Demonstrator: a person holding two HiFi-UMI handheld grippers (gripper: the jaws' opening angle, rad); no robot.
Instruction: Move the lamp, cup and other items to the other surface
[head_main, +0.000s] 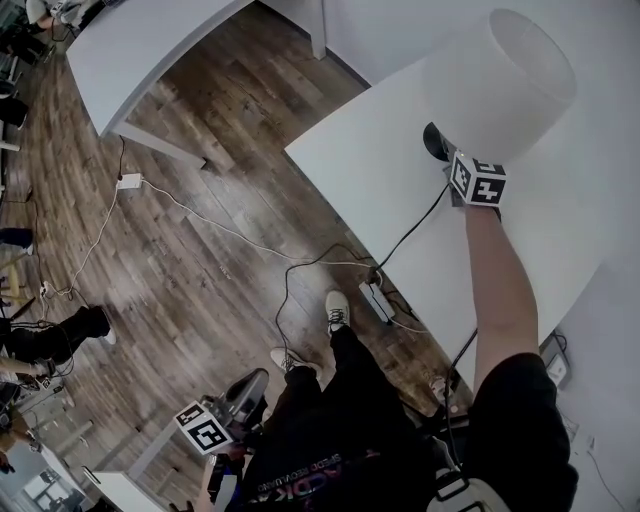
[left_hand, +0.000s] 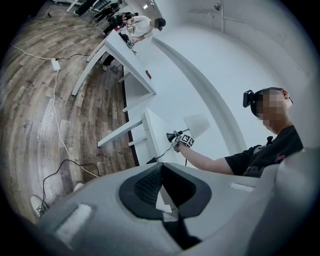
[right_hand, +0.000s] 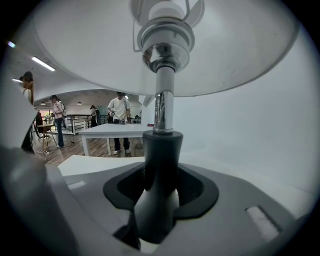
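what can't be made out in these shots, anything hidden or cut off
Cup and other items: in no view.
Lamp foot: head view, the shade and right gripper cover most of it; right gripper view, the gripper's body hides it.
Shade top: right gripper view, cut off by the upper edge.
Far table contents: right gripper view, too small.

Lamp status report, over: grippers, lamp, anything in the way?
Right gripper shut on lamp stem. Left gripper shut, empty, held low. Lamp upright on white table. Cord trails off table edge to floor; may snag.
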